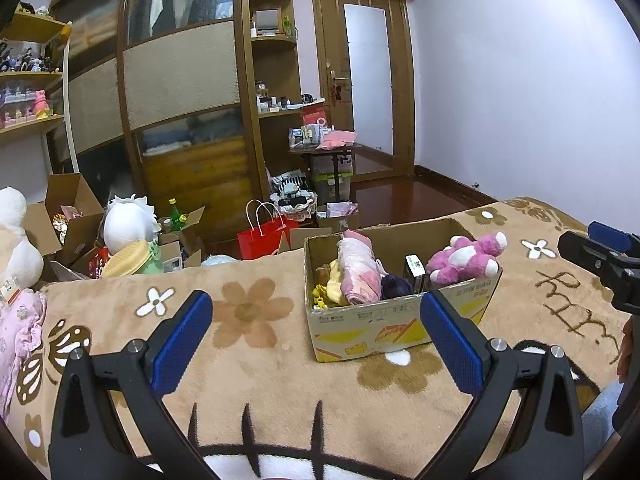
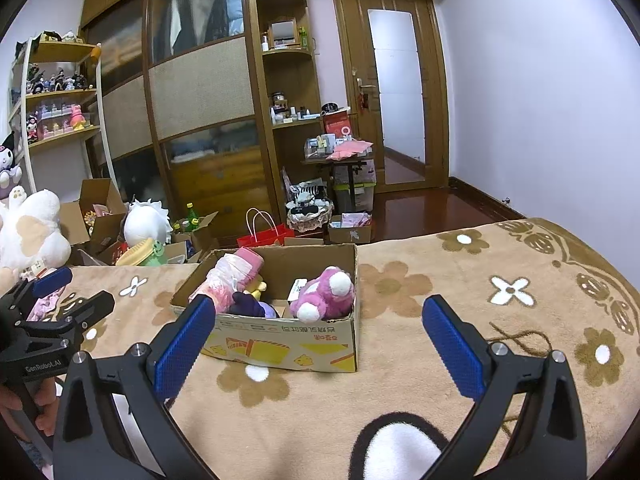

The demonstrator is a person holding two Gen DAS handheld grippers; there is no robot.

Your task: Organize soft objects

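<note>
A cardboard box [image 1: 360, 320] [image 2: 280, 344] stands on the flowered beige blanket [image 1: 256, 360] [image 2: 400, 360]. It holds a pink and white plush [image 1: 464, 258] [image 2: 326, 294], a rolled pink cloth [image 1: 358, 276] [image 2: 230, 276], a dark purple soft toy [image 1: 396, 285] [image 2: 250, 304] and yellow items [image 1: 332, 284]. My left gripper [image 1: 316, 336] is open and empty, just short of the box. My right gripper [image 2: 318, 340] is open and empty, in front of the box's right part. A pink garment [image 1: 18, 340] lies at the left edge. A white plush [image 2: 28, 232] sits at the far left.
Beyond the bed, the floor holds open cardboard boxes [image 1: 68, 216], a white round plush [image 1: 128, 224], a red bag [image 1: 266, 236] and a small cluttered table [image 1: 328, 148]. A wardrobe [image 1: 180, 80] and shelves [image 2: 56, 92] stand behind. The other gripper shows at each view's edge [image 1: 600, 256] [image 2: 52, 308].
</note>
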